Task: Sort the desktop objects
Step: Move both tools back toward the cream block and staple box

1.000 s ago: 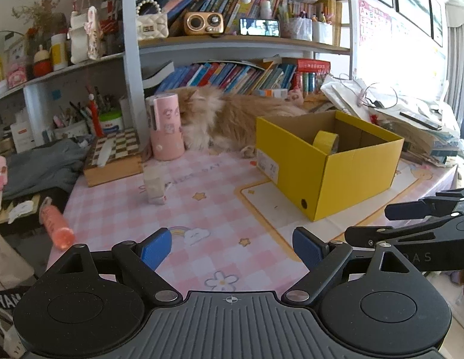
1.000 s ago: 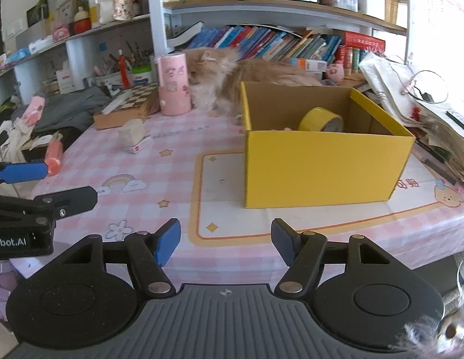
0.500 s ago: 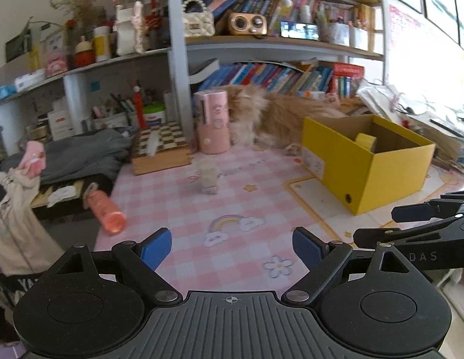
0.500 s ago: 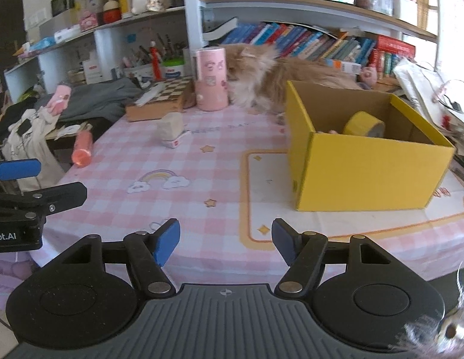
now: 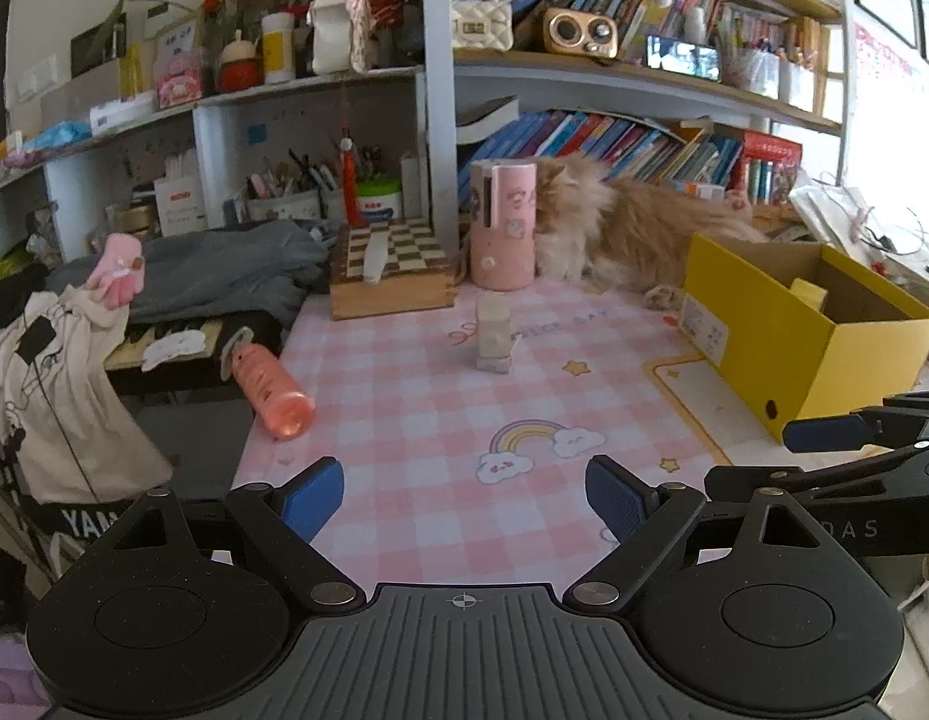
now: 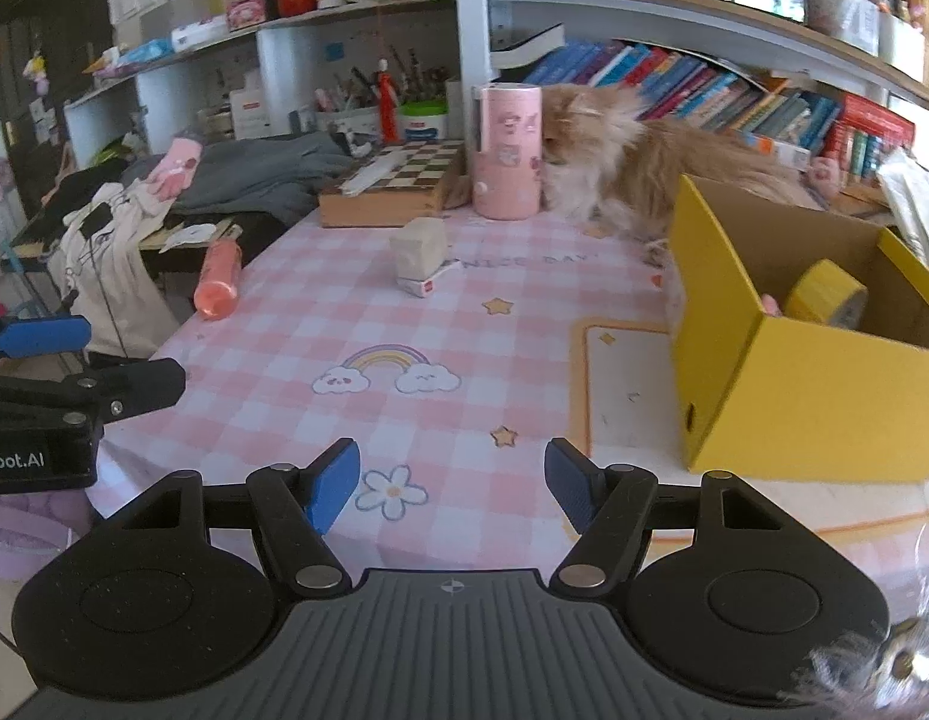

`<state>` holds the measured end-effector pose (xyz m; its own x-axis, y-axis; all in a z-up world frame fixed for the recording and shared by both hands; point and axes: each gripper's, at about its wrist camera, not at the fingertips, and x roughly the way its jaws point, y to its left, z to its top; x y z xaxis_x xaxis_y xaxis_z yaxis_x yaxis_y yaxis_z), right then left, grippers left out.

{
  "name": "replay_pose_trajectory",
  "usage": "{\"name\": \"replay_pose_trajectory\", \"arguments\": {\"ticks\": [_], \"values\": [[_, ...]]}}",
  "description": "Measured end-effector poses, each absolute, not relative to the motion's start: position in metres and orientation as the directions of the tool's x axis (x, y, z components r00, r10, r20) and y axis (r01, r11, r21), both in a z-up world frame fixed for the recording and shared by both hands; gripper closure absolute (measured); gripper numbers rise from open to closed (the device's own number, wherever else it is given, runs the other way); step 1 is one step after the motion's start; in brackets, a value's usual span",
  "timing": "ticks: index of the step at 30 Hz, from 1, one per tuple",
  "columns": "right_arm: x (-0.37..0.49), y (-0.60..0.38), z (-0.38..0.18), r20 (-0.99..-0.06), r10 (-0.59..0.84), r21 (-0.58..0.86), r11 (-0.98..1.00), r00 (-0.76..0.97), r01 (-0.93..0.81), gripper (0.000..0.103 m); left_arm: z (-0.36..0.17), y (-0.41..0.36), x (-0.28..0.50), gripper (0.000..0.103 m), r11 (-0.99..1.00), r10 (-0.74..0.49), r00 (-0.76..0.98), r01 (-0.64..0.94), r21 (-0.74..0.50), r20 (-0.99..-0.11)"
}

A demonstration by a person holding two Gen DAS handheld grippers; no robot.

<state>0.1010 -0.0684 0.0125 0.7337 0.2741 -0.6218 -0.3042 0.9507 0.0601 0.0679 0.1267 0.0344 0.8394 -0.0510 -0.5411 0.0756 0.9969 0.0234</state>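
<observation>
My left gripper [image 5: 464, 498] is open and empty over the near edge of the pink checked table [image 5: 440, 420]. Open and empty too, my right gripper [image 6: 452, 486] hangs beside it over the table's front. An orange-pink bottle [image 5: 269, 390] [image 6: 218, 279] lies on its side at the table's left edge. A beige block [image 5: 493, 330] [image 6: 419, 249] stands mid-table on a small flat white pack. The open yellow box [image 5: 812, 330] [image 6: 812, 372] at the right holds a yellow tape roll [image 6: 827, 300]. Each gripper shows at the edge of the other's view.
A fluffy cat [image 5: 620, 228] lies behind the box, beside a pink cylinder [image 5: 503, 225]. A wooden chessboard box [image 5: 392, 270] sits at the back left. Clothes and a low bench crowd the space left of the table. Shelves of books line the back.
Both views have swung left: the yellow box has slid toward the right edge, and the bottle and the clothes at the left have come further into view. Both grippers stay open.
</observation>
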Motion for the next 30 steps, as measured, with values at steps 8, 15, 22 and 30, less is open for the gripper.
{"name": "replay_pose_trajectory", "arguments": {"ticks": [8,15,22,30], "values": [[0.146,-0.071,0.009,-0.638,0.295,0.062,0.941,0.712,-0.333,0.037,0.034,0.124,0.11,0.013,0.998,-0.035,0.839,0.052,0.017,-0.543],[0.191,-0.073,0.006,-0.648,0.319,0.064,0.928,0.691,-0.368,0.037,0.04,0.116,0.157,0.013,0.999,-0.025,0.849,0.045,0.026,-0.527],[0.227,-0.075,0.004,-0.657,0.348,0.068,0.911,0.668,-0.408,0.037,0.042,0.105,0.199,0.013,0.997,-0.022,0.845,0.055,0.045,-0.534],[0.266,-0.069,-0.003,-0.661,0.394,0.094,0.887,0.638,-0.451,0.035,0.041,0.098,0.255,0.013,0.997,-0.044,0.804,0.076,0.029,-0.593]]}}
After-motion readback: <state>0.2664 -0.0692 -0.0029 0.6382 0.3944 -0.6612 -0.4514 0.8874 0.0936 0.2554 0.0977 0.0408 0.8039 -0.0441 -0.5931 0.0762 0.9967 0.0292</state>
